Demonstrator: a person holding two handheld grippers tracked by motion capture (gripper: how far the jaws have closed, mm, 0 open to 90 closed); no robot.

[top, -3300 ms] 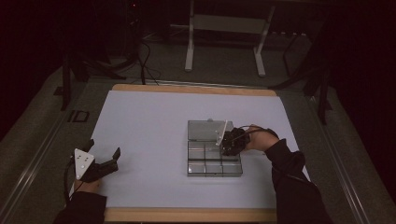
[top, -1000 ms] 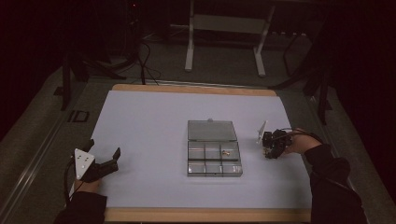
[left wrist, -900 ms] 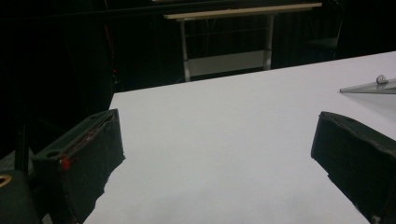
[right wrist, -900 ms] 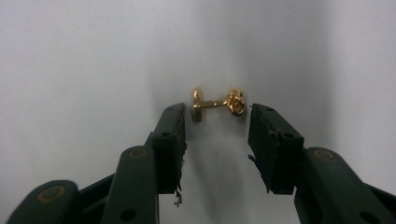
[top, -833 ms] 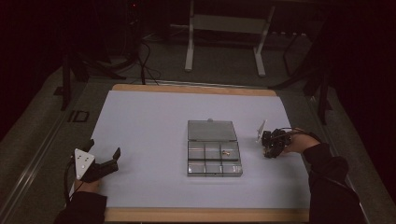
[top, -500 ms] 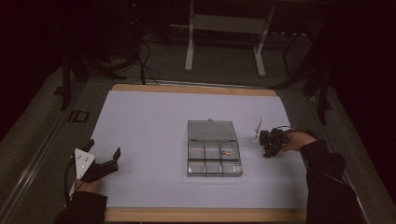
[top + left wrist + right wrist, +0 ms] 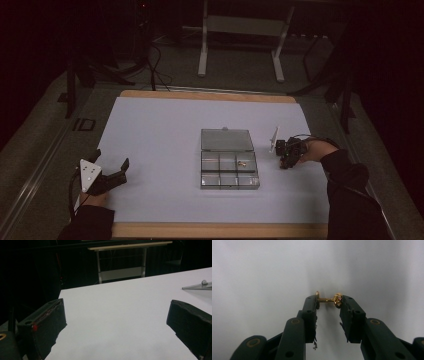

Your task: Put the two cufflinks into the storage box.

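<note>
A clear compartment box (image 7: 230, 172) lies mid-table with its lid (image 7: 225, 140) folded flat behind it. One small gold piece (image 7: 242, 163) rests in an upper right compartment. My right gripper (image 7: 285, 154) is down at the white table surface just right of the box. In the right gripper view its jaw tips (image 7: 328, 304) are shut on a small gold stud (image 7: 327, 299), which is pinched end to end. My left gripper (image 7: 111, 172) rests at the table's front left, far from the box. It stands wide open (image 7: 115, 325) with nothing between the jaws.
The white table sheet (image 7: 160, 130) spreads around the box, and a wooden edge (image 7: 210, 95) runs along the back. The box lid's corner (image 7: 197, 287) shows at the right of the left gripper view. A metal stand (image 7: 240, 25) is on the dark floor beyond.
The right gripper has left the box and moved to the table just right of it. Over the last second it has drifted only slightly. The left gripper has not moved.
</note>
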